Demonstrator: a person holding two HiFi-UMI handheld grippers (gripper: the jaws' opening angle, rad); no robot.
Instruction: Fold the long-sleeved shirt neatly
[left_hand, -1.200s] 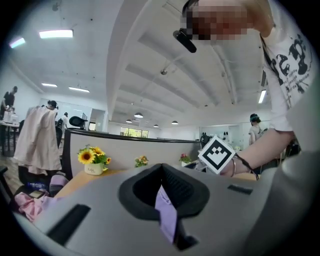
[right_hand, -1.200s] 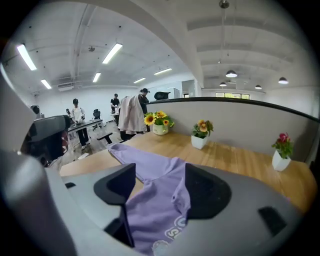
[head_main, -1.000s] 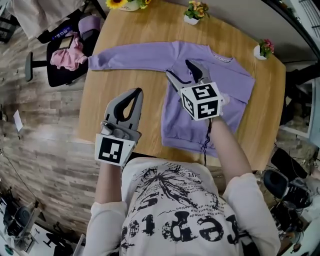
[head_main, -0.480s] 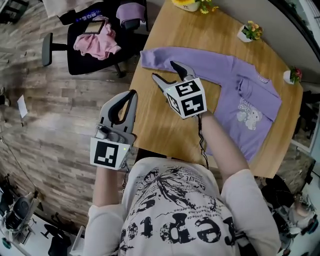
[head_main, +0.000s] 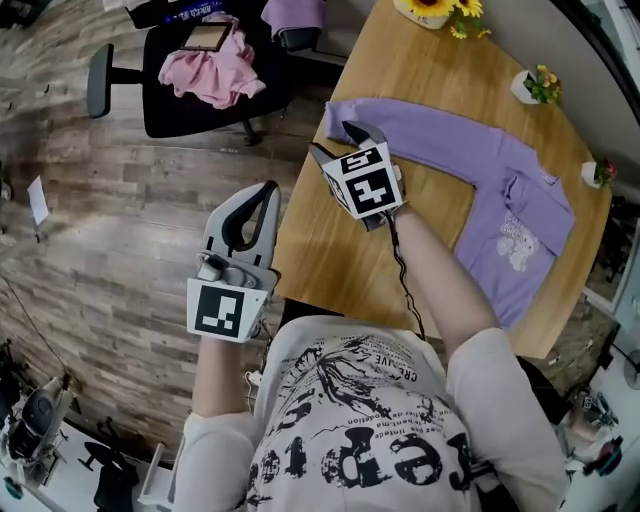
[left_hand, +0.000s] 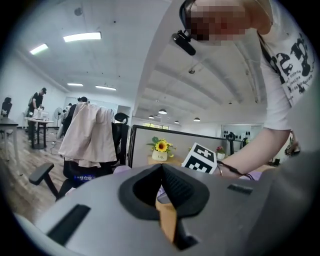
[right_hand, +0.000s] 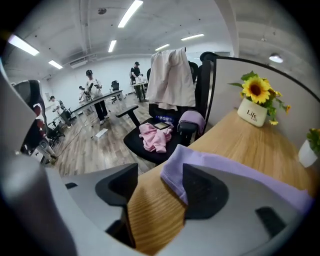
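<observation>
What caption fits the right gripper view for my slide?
The right gripper, fingers open, points at the cuff of the purple shirt at the edge of the wooden table.

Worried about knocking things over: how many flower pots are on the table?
3: a sunflower pot at the far edge, a small pot right of it, a third pot by the shirt's shoulder. More may be hidden.
</observation>
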